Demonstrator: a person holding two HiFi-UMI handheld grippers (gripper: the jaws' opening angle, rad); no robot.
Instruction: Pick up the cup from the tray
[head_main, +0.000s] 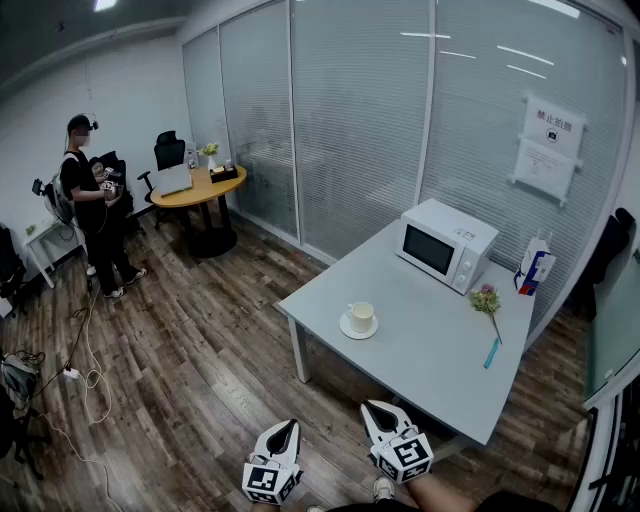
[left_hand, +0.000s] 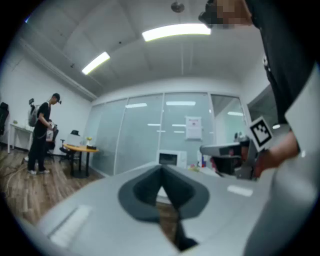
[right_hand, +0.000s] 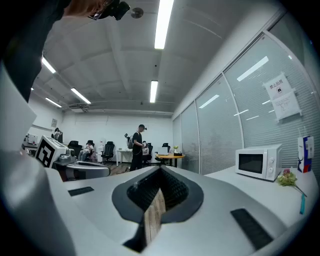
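A white cup (head_main: 361, 316) stands upright on a white saucer (head_main: 350, 329) near the front left corner of the grey table (head_main: 430, 350). Both grippers hang low over the wooden floor in front of that table, well short of the cup. In the head view my left gripper (head_main: 290, 425) has its jaws together with nothing between them. My right gripper (head_main: 373, 406), just to its right, is also shut and empty. The left gripper view shows the left gripper (left_hand: 161, 168) with its tips touching, and the right gripper view shows the right gripper (right_hand: 161, 169) the same way. I cannot make out the cup in either gripper view.
A white microwave (head_main: 447, 243), a carton (head_main: 535, 268), a flower (head_main: 487, 300) and a blue pen (head_main: 492, 352) lie on the table. A person (head_main: 95, 215) stands at the far left by a round wooden table (head_main: 200, 185). Cables (head_main: 85, 370) trail across the floor. A glass partition (head_main: 360, 110) runs behind.
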